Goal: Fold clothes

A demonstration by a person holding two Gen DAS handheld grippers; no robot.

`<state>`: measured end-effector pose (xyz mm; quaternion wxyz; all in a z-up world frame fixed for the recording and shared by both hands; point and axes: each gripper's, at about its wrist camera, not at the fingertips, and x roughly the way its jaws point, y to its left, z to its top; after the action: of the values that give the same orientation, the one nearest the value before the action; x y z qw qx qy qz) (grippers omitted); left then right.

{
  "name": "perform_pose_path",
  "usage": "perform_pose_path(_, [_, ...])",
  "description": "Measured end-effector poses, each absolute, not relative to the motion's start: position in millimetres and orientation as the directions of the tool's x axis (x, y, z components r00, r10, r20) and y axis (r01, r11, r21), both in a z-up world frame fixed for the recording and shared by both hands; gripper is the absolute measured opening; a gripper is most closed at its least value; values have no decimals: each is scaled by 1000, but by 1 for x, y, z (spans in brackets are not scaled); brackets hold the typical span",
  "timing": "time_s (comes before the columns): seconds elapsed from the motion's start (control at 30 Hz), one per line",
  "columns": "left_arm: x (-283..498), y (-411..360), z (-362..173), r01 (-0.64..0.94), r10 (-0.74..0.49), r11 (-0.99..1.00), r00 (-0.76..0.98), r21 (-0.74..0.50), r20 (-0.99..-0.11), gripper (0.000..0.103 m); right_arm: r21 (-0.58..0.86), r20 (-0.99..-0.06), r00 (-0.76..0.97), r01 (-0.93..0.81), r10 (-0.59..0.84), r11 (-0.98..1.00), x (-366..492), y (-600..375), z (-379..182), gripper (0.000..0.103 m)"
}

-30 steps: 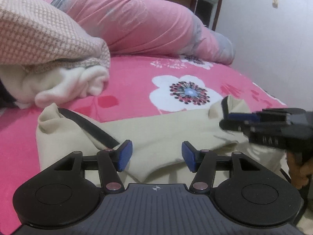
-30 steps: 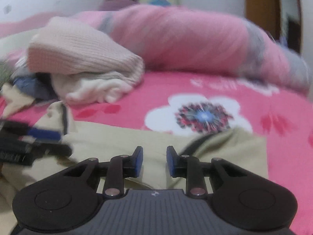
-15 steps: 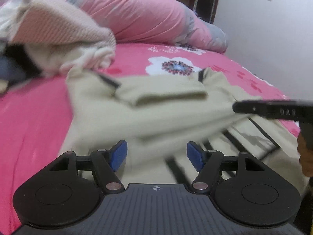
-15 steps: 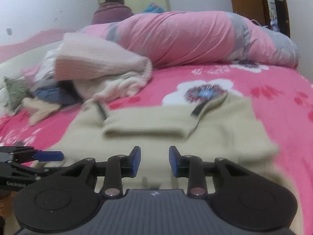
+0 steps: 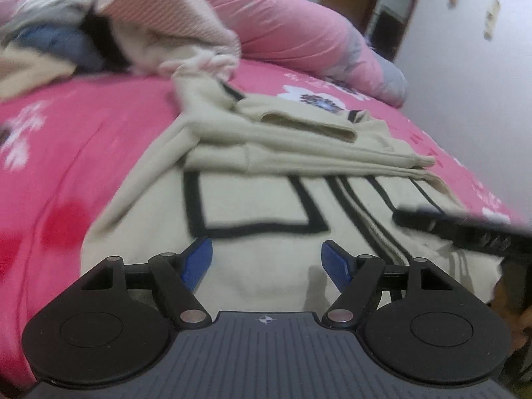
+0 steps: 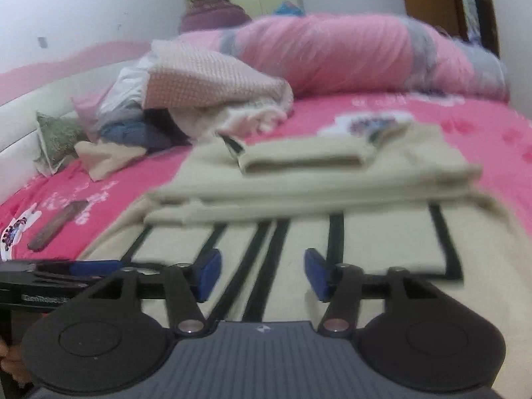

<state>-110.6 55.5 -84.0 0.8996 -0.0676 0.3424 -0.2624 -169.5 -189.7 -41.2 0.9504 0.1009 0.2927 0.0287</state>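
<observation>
A cream sweater with black stripes (image 5: 252, 196) (image 6: 332, 199) lies flat on the pink bed, its sleeves folded across its upper part. My left gripper (image 5: 267, 261) hovers open over the sweater's near hem with nothing between its blue pads. My right gripper (image 6: 262, 274) is also open and empty above the striped lower part. In the left wrist view the right gripper (image 5: 459, 227) shows as a dark bar at the right. The left gripper (image 6: 66, 271) reaches in from the left edge of the right wrist view.
A pile of clothes (image 6: 199, 99) (image 5: 133, 30) sits at the far left of the pink floral bedsheet (image 5: 83, 139). A long pink rolled quilt (image 6: 365, 56) lies along the back. A small dark flat object (image 6: 56, 222) rests on the sheet at left. A person (image 6: 212, 10) is beyond the bed.
Both grippers have pulled back from the sweater's collar end toward its hem. The right gripper's jaws have widened. The folded sleeves stay lying across the sweater.
</observation>
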Motion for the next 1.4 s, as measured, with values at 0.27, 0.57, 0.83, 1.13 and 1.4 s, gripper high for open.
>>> perform_pose_path(0.27, [-153, 68, -81, 405, -509, 861, 690, -308, -515, 82, 181, -546, 837, 68, 43, 981, -186, -175, -65, 66])
perform_pose_path(0.57, [-181, 88, -90, 353, -511, 857, 673, -376, -534, 84, 169, -510, 860, 84, 14, 982, -212, -165, -66, 77])
perform_pose_path(0.83, [-189, 119, -82, 247, -478, 859, 699, -448, -532, 85, 28, -548, 836, 55, -31, 998, -254, -151, -63, 95])
perform_pose_path(1.13, [-178, 116, -81, 111, -325, 932, 672, -344, -666, 92, 228, -543, 839, 184, -32, 956, -285, -203, -51, 95])
perform_pose_path(1.4, [-157, 98, -87, 70, -172, 984, 615, -164, -770, 94, 522, -495, 860, 181, 123, 834, -293, -240, -50, 93])
